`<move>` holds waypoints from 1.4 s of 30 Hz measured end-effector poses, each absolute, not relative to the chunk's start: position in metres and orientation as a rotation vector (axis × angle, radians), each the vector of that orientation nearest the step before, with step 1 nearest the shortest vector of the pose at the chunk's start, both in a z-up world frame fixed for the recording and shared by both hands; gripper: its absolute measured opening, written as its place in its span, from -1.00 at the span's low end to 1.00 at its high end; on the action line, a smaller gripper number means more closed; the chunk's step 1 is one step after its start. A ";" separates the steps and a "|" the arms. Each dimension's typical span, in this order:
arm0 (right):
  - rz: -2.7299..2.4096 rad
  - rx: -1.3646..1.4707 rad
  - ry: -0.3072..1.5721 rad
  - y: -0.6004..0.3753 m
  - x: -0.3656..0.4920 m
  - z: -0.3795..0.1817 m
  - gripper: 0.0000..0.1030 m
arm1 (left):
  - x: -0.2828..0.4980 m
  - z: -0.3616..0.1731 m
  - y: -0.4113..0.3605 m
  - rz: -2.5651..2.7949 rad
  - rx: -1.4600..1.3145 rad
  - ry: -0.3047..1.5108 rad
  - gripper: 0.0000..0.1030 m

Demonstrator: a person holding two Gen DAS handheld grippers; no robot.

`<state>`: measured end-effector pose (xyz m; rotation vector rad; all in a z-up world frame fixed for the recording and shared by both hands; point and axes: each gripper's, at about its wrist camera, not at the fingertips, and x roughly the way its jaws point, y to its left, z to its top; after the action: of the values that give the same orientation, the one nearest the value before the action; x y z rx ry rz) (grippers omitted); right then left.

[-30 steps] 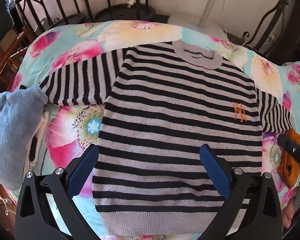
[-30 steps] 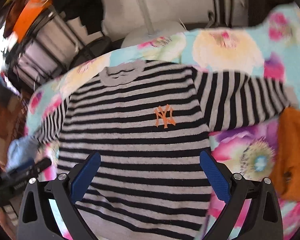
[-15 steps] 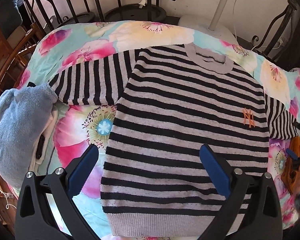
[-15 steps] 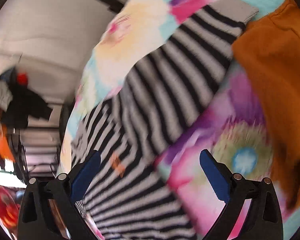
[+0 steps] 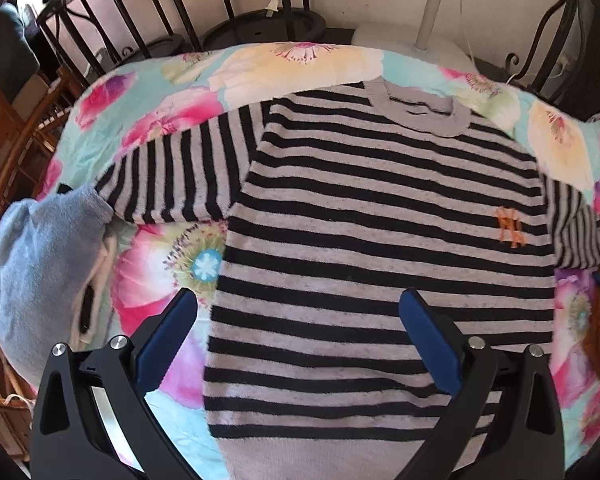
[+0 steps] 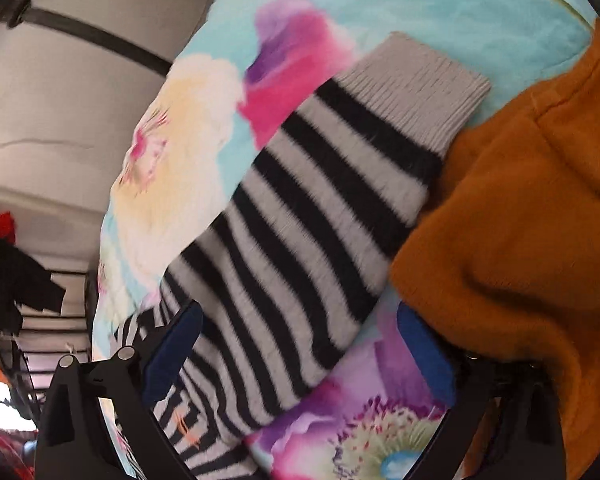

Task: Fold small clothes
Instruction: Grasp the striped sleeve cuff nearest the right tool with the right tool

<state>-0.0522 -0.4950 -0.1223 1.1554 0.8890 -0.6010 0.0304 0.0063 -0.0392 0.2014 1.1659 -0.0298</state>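
Surface: floral blanket (image 5: 148,128) in turquoise, pink and cream, with dark metal railing (image 5: 148,4) and a white wall beyond its far edge.
Sweater: striped sweater (image 5: 364,240), grey and black, lay flat and face up across the middle of the blanket, collar toward the far edge, hem toward the near edge (a small orange logo (image 5: 509,226) sat on the chest).
Sleeves: one spread toward the left edge; the other sleeve (image 6: 320,232) ran toward the right edge, its grey cuff beside an orange garment (image 6: 532,220).
Left edge: blue towel (image 5: 40,264) heaped there.
Left gripper (image 5: 298,334): jaws wide apart, holding nothing, above the sweater's lower body.
Right gripper (image 6: 300,346): jaws wide apart, empty, low over the right sleeve; contact could not be told.
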 end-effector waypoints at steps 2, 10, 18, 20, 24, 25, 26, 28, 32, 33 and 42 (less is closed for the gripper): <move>-0.608 1.137 0.883 -0.496 -0.049 -0.121 0.89 | 0.036 -0.037 0.008 -0.008 0.219 1.157 0.91; -0.626 1.084 0.871 -0.496 -0.054 -0.115 0.79 | 0.071 -0.020 0.043 0.046 0.037 1.141 0.91; -0.652 1.002 0.850 -0.504 -0.063 -0.098 0.27 | 0.058 -0.057 -0.100 -0.186 0.242 1.067 0.91; -0.643 0.988 0.842 -0.514 -0.068 -0.094 0.03 | 0.043 -0.073 -0.162 -0.259 0.400 1.012 0.91; -0.623 1.060 0.834 -0.526 -0.078 -0.100 -0.16 | 0.029 -0.119 -0.262 -0.349 0.482 1.086 0.91; -0.616 1.072 0.834 -0.528 -0.079 -0.100 -0.16 | 0.027 -0.131 -0.278 -0.357 0.509 1.111 0.91; -0.609 1.078 0.836 -0.529 -0.080 -0.100 -0.17 | 0.025 -0.142 -0.291 -0.350 0.547 1.122 0.91; -0.597 1.069 0.841 -0.530 -0.082 -0.099 -0.23 | 0.022 -0.158 -0.312 -0.325 0.633 1.091 0.92; -0.597 0.990 0.881 -0.532 -0.081 -0.097 -0.72 | 0.022 -0.173 -0.330 -0.336 0.696 1.076 0.92; -0.604 0.969 0.892 -0.532 -0.080 -0.096 -0.78 | 0.023 -0.171 -0.332 -0.331 0.683 1.075 0.92; -0.460 0.736 0.812 -0.483 -0.057 -0.028 -0.84 | 0.045 -0.117 -0.303 -0.429 0.412 1.132 0.92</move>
<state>-0.0565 -0.4827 -0.0276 0.7363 0.8119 -0.4596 0.0447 -0.3027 -0.1166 0.4121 1.1317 -0.4294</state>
